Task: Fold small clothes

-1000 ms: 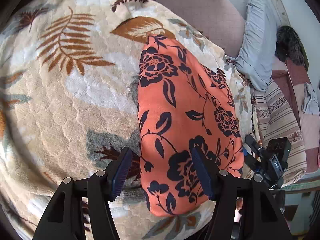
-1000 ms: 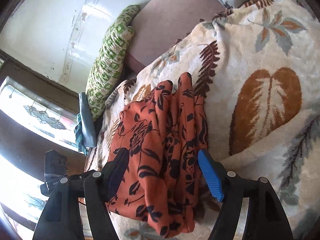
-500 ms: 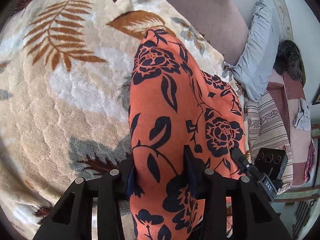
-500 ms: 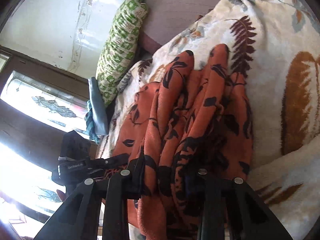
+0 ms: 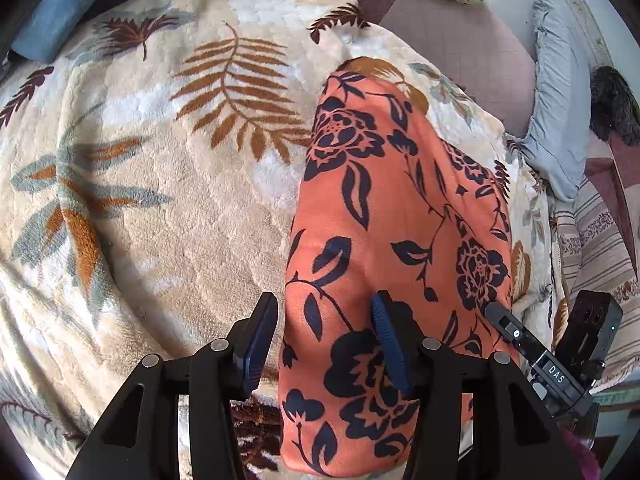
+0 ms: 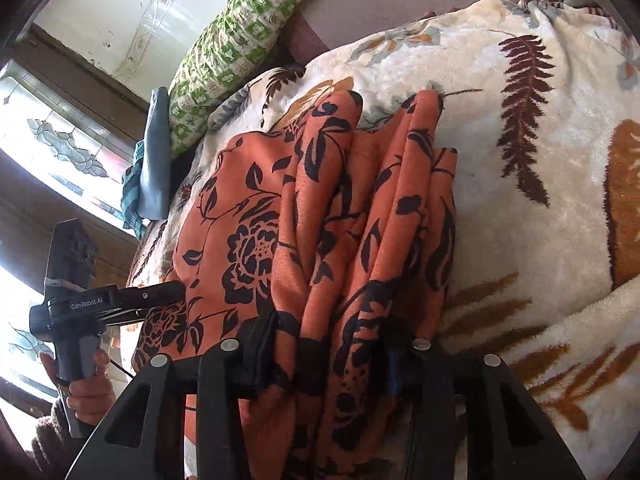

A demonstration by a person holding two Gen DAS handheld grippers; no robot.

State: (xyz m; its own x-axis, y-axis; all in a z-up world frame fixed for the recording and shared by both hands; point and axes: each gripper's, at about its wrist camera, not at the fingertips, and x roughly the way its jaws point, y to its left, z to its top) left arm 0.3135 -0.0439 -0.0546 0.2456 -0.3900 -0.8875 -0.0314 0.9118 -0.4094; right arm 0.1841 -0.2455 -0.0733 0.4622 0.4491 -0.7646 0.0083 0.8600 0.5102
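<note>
On the leaf-print blanket (image 5: 160, 240) we had the orange floral garment (image 5: 392, 220) folded narrow; our left gripper (image 5: 324, 340) had just been opening around it, our right gripper (image 6: 332, 344) too, bunched cloth between its jaws.

Left black plastic two-finger gripper (image 5: 324, 344): angular linkage arms with triangular cutouts, silver round screws at the pivots, ribbed dark-blue pads (image 5: 386, 340). Right black gripper (image 6: 328, 354) built the same, silver screws, blue pad edge showing. Left unit's black handle reads "GenRobot.AI", right unit's bar reads "DAS"; hand (image 6: 90, 384) wears a dark fuzzy knit sleeve (image 6: 48, 436).
</note>
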